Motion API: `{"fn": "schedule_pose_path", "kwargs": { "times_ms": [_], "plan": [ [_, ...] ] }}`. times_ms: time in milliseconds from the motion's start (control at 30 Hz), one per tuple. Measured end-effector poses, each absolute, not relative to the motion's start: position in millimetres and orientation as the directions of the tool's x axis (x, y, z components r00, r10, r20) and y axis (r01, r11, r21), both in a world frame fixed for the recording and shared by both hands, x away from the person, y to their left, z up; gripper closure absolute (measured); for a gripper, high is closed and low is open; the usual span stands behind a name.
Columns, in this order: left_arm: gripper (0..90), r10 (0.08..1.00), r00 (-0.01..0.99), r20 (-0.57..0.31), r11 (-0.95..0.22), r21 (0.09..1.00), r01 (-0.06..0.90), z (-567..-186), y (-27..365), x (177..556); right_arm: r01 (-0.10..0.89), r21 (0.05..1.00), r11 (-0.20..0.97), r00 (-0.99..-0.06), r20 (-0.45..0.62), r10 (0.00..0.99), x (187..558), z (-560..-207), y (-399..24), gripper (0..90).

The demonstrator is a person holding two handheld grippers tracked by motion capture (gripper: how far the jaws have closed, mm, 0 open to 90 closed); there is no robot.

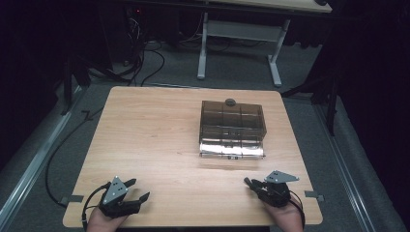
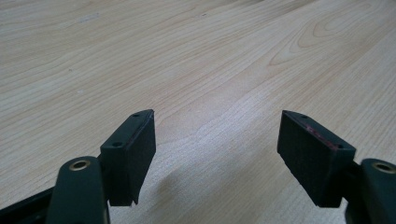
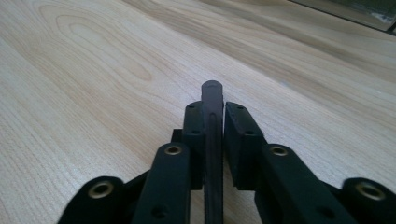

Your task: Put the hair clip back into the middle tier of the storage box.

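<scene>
Here we see a square light-wood table (image 1: 154,145) on a grey carpeted floor (image 1: 309,72), with a white-legged desk frame (image 1: 239,46) standing beyond its far edge. Right of centre on the tabletop sits a smoky translucent plastic box with ribbed sides (image 1: 232,126); its near lower part looks clear and shiny, and a small dark round knob (image 1: 230,102) sits on its far top edge. The box stands well apart from both tools.

At the near left corner we find the left gripper (image 1: 138,189), held in a hand (image 1: 104,220) that comes in from the near edge, a grey three-cornered plate on top and a black cable trailing off to the left. In the left gripper view its two black jaws stand wide apart with bare wood grain between them and nothing in their grasp.

At the near right we find the right gripper (image 1: 249,182), held in the other hand (image 1: 285,217). In the right gripper view its jaws are pressed in on a thin dark flat strip with a rounded tip (image 3: 212,121), which stands on edge between the pads and pokes out just past them. What that strip is, we cannot tell.
</scene>
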State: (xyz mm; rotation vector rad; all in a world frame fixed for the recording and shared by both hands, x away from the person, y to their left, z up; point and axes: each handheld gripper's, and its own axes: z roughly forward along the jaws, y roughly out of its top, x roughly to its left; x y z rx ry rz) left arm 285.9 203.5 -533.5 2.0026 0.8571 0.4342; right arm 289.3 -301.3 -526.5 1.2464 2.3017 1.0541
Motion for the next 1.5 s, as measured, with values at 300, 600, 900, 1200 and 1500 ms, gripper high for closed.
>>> {"fn": "schedule_pose_path", "kwargs": {
  "times_ms": [300,600,900,1200,1500],
  "plan": [
    [28.5,0.710,0.704,-0.027,-0.366,0.839,0.402,-533.5,203.7,286.0,0.594,0.736,0.326,-0.565,0.093,0.820,289.7,-524.6,-300.0,65.2],
    [28.6,0.698,0.716,-0.025,-0.372,0.842,0.391,-533.3,204.1,285.4,0.619,0.713,0.330,-0.531,0.071,0.844,292.0,-515.0,-299.8,60.8],
    [28.7,0.696,0.717,-0.021,-0.372,0.845,0.385,-533.2,203.9,284.4,0.667,0.646,0.371,-0.538,0.072,0.840,298.7,-512.2,-293.1,57.9],
    [28.8,0.691,0.722,-0.020,-0.375,0.845,0.382,-533.1,203.9,284.1,0.706,0.582,0.404,-0.545,0.082,0.835,302.3,-507.9,-292.6,57.2],
    [28.8,0.688,0.725,-0.022,-0.375,0.845,0.381,-533.2,203.9,284.2,0.733,0.524,0.434,-0.554,0.089,0.828,303.7,-505.3,-290.6,55.6]
  ]
}}
